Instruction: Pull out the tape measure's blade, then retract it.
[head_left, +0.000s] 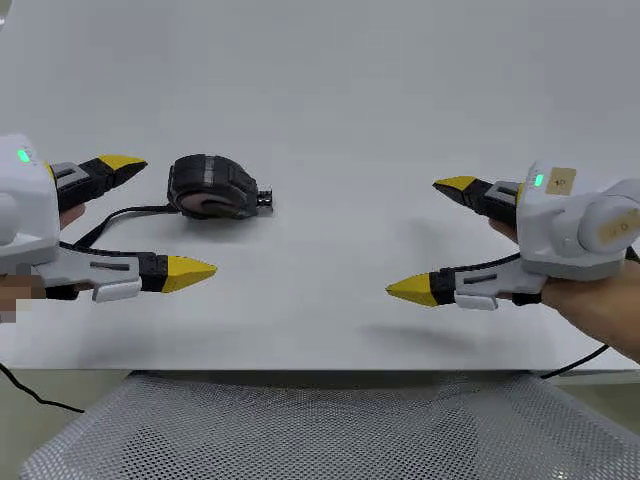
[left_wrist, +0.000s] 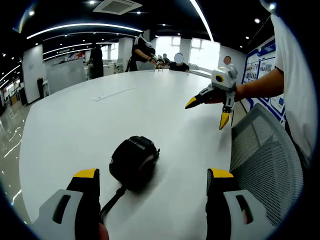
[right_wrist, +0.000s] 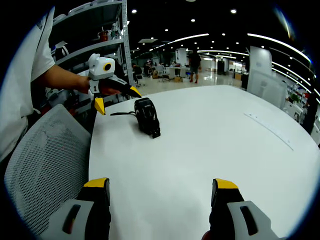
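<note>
A black tape measure (head_left: 211, 187) lies on its side on the white table (head_left: 330, 90), its blade tip pointing right and a black wrist strap (head_left: 120, 217) trailing left. My left gripper (head_left: 170, 215) hovers open just left of it, yellow-tipped jaws wide apart; the tape measure (left_wrist: 134, 161) sits a short way ahead of those jaws, untouched. My right gripper (head_left: 432, 238) is open at the table's right side, well away from the tape measure (right_wrist: 147, 116), nothing between its jaws. The blade is fully wound in.
A grey mesh chair back (head_left: 330, 425) sits below the table's near edge. A black cable (head_left: 575, 362) runs off the table's right front corner. Several people stand at the table's far end (left_wrist: 150, 50). Metal shelving (right_wrist: 100, 30) rises beyond the table.
</note>
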